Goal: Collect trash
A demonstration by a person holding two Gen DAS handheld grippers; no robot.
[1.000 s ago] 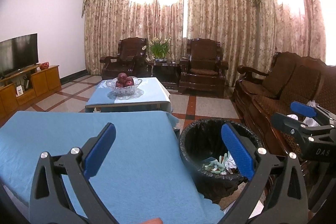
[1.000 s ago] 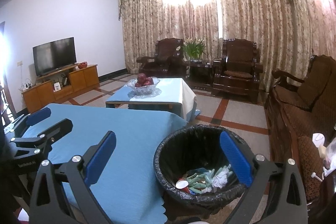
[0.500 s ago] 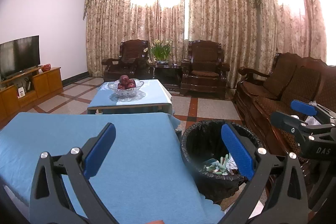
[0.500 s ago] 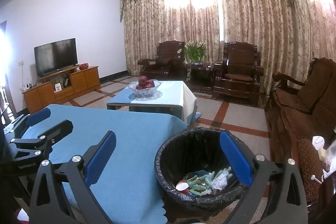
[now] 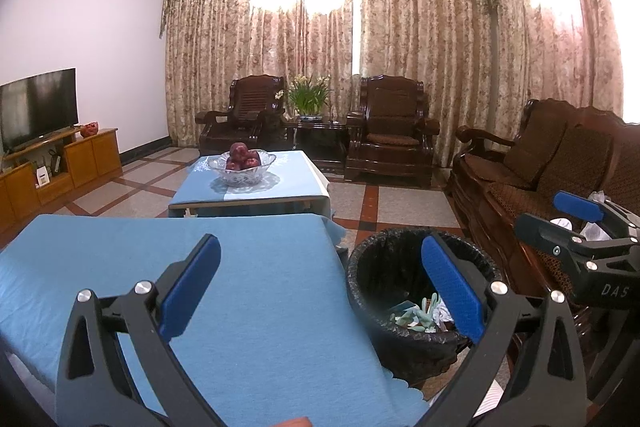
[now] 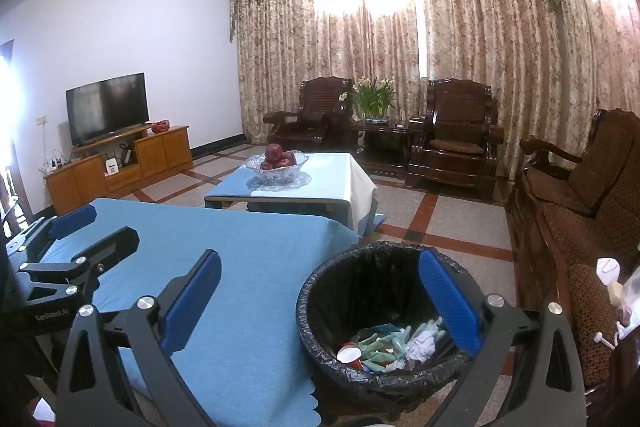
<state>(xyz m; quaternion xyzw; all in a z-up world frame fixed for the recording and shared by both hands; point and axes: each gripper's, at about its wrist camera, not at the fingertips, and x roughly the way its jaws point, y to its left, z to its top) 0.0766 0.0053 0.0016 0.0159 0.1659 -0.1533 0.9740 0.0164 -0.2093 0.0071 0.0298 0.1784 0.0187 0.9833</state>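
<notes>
Task looks near done: both the left gripper [image 5: 320, 291] and right gripper [image 6: 318, 295] stand with jaws apart, empty; trash [image 6: 390, 345] lies in the bin [image 6: 320, 287] at the right jaw, blue tablecloth [image 5: 260, 287] between jaws bare.

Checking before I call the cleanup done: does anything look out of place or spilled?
Mostly tidy: trash sits inside the bin, nothing spilled on the blue tablecloth. One oddity: white crumpled items and small sticks lie on the sofa seat at far right.
</notes>
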